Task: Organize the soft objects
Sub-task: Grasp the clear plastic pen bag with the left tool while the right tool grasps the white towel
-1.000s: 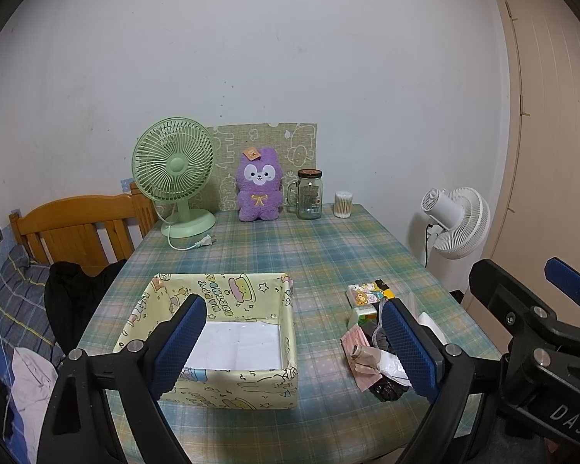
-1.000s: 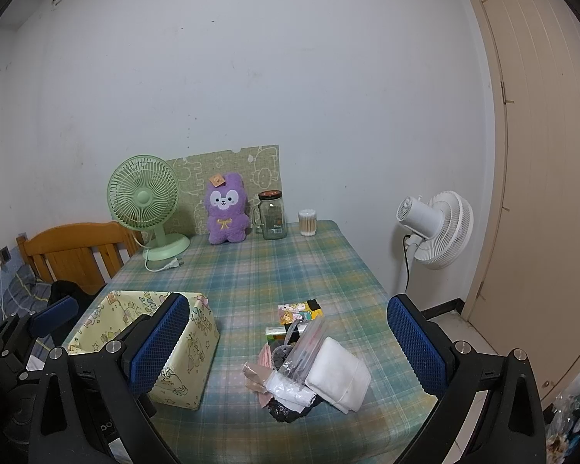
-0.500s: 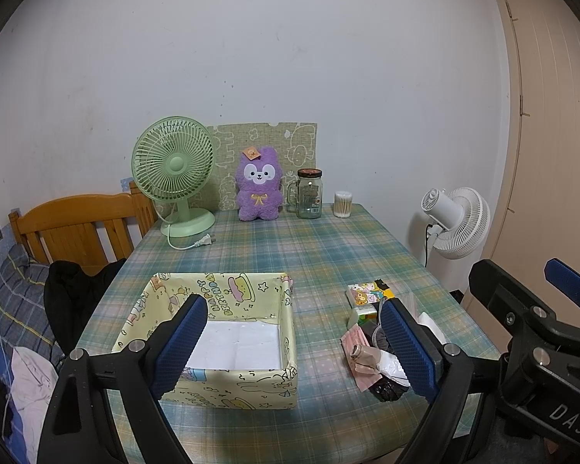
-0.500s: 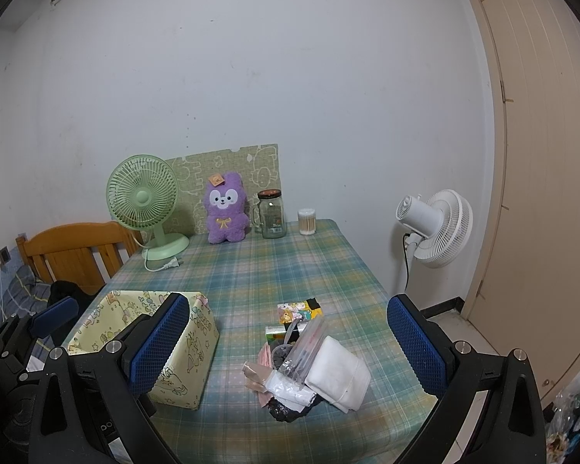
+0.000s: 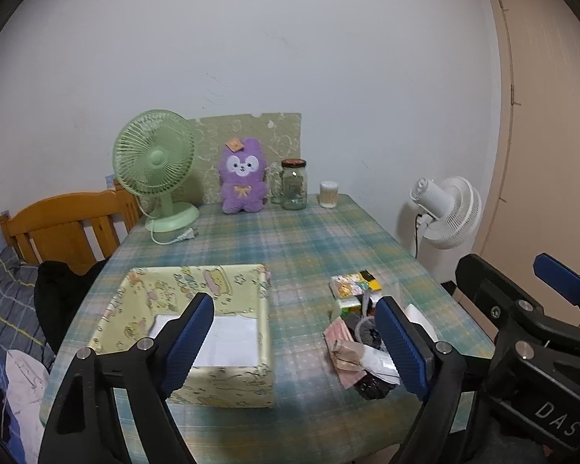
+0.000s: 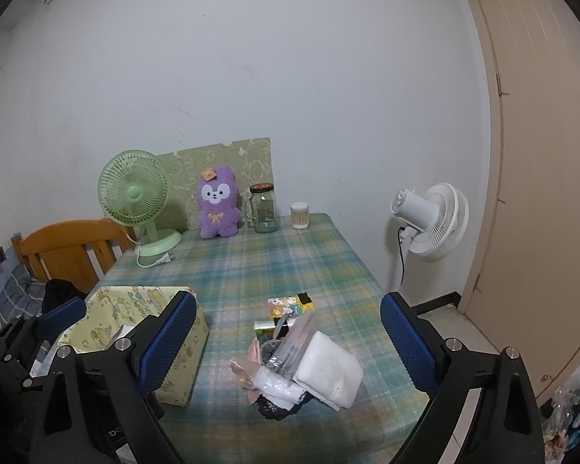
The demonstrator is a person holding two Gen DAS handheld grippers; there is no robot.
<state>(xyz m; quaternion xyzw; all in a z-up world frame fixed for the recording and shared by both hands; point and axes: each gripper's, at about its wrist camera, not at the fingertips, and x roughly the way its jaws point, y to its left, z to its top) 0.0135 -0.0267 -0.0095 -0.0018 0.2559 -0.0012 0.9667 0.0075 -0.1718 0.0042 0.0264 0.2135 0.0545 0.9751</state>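
A pile of soft items (image 6: 301,371) lies on the plaid table near its front right: a folded white cloth (image 6: 330,367), clear bags, pink and black pieces and small packets (image 6: 286,305). The pile also shows in the left wrist view (image 5: 363,344). A yellow patterned box (image 5: 201,332) stands open at the front left, with white paper on its floor; it also shows in the right wrist view (image 6: 143,328). My left gripper (image 5: 295,344) is open and empty, above the table's front edge. My right gripper (image 6: 288,344) is open and empty, above the pile.
At the table's back stand a green desk fan (image 5: 156,178), a purple plush toy (image 5: 241,178), a glass jar (image 5: 294,185) and a cotton-swab cup (image 5: 328,195). A wooden chair (image 5: 65,224) is at the left. A white floor fan (image 6: 431,220) and a door are at the right.
Both grippers have stayed almost still and open. The left wrist view has shifted very slightly. Nothing on the table has moved.
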